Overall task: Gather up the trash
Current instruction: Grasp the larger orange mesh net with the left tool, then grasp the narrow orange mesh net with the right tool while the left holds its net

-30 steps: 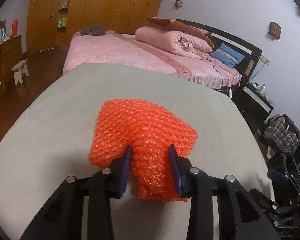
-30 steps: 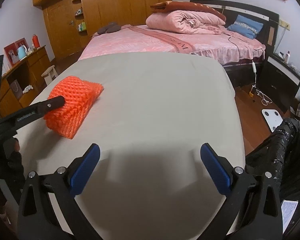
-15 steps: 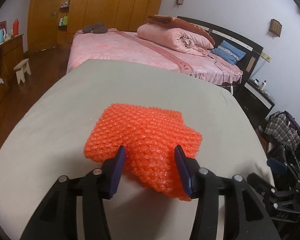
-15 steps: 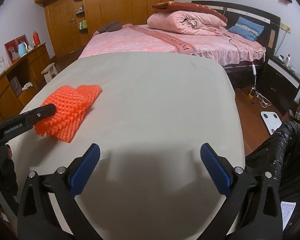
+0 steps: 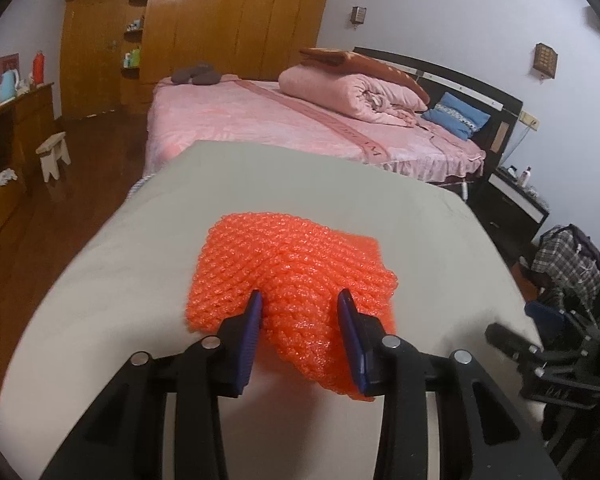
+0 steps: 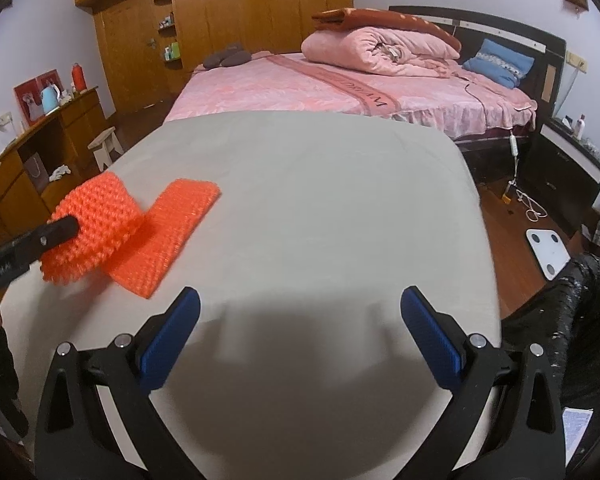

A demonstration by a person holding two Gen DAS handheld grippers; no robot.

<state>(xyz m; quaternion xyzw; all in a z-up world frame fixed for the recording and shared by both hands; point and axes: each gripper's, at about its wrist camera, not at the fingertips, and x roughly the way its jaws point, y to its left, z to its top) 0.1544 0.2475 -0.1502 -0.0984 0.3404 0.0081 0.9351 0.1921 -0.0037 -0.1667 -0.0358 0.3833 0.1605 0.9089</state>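
My left gripper (image 5: 300, 312) is clenched on the orange foam net (image 5: 292, 276), its near end raised, its far flap resting on the grey table (image 6: 320, 208) at the left; my right gripper (image 6: 300, 320) hangs released over bare cloth

Pink bed runner (image 6: 350, 87) — lettering partly legible, "MY DREAM"; left claw (image 6: 60, 230) arm print too blurred.

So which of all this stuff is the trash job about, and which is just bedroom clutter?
Job: orange foam net, pinched by the left gripper; right gripper, open; black trash bag.

Clutter: table, bed, quilt, blue pillow, stool, kettle, scale.
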